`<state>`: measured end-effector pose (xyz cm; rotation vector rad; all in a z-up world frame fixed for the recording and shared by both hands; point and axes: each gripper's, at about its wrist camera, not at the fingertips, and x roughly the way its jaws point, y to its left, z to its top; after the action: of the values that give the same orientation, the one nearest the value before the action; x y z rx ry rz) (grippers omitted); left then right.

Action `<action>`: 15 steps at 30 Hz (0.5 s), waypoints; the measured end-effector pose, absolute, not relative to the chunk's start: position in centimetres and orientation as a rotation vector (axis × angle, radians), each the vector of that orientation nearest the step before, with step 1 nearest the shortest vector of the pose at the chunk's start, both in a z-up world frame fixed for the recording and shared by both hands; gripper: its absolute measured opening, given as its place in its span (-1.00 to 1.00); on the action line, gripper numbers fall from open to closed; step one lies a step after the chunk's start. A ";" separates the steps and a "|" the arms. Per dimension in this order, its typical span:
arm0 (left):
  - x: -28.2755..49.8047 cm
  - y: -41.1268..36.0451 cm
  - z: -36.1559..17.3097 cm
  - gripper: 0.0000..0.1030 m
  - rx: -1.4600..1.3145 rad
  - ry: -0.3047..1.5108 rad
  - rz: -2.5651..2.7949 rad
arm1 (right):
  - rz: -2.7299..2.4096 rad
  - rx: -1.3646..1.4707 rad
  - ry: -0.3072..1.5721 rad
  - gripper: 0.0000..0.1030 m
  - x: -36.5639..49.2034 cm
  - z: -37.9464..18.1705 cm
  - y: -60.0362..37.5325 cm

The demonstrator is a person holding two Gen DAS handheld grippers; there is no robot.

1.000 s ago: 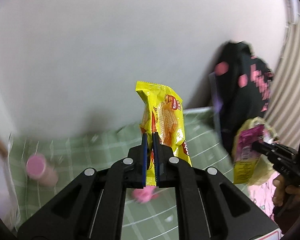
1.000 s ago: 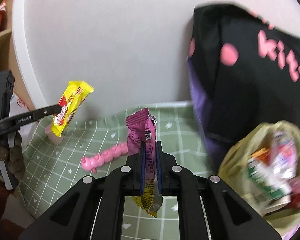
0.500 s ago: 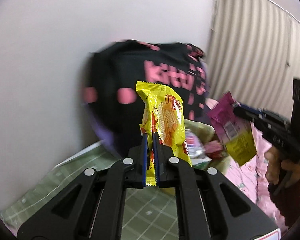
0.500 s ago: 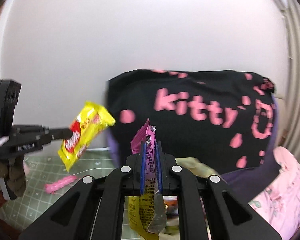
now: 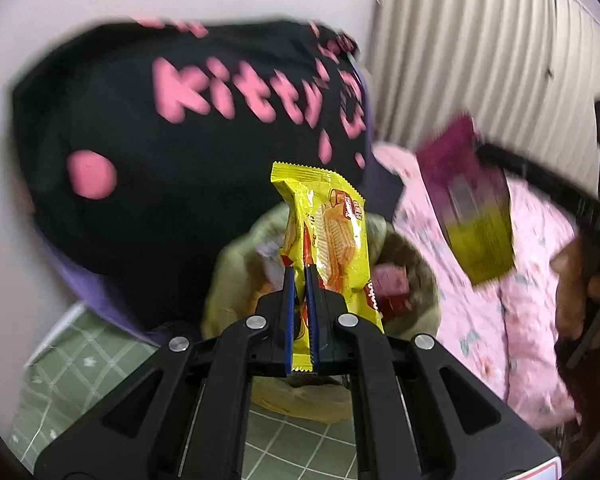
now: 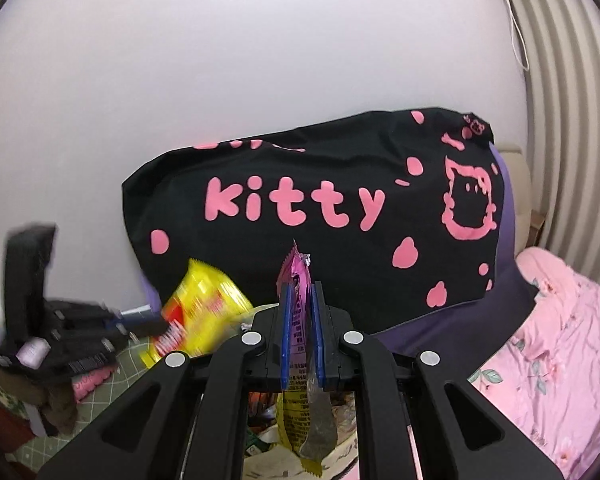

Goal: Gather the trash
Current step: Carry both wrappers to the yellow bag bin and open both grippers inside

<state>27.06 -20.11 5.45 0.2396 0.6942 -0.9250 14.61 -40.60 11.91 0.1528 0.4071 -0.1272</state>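
I have my left gripper [image 5: 300,280] clamped on one yellow wrapper [image 5: 332,236], held just above the open trash bag [image 5: 228,280]; my right gripper [image 6: 300,312] pinches one purple wrapper [image 6: 298,320] over the same bag. Both hands crowd one mouth, so I judge they could collide; a light wrapper might drift onto the pink bedding [image 6: 560,340]. Count: two wrappers, two grippers, one bag.
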 end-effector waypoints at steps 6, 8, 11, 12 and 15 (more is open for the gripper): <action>28.3 -24.6 0.2 -0.89 0.427 0.764 -0.906 | -0.086 0.220 0.455 -0.81 17.9 9.2 -42.0; 29.4 -25.0 -0.5 -0.89 0.417 0.782 -0.893 | -0.072 0.229 0.483 -0.81 18.9 7.8 -42.0; 30.1 -25.3 -0.8 -0.89 0.390 0.800 -0.894 | -0.057 0.257 0.560 -0.81 20.7 4.6 -42.0; 30.4 -25.6 -0.9 -0.89 0.381 0.807 -0.897 | -0.057 0.264 0.584 -0.81 21.1 3.7 -42.1; 30.5 -25.4 -1.2 -0.91 0.358 0.826 -0.909 | -0.065 0.276 0.648 -0.81 21.9 1.1 -41.9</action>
<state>30.46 -25.44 -1.17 0.3578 0.8264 -0.9086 21.87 -41.95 1.08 0.2756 0.6482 -0.0652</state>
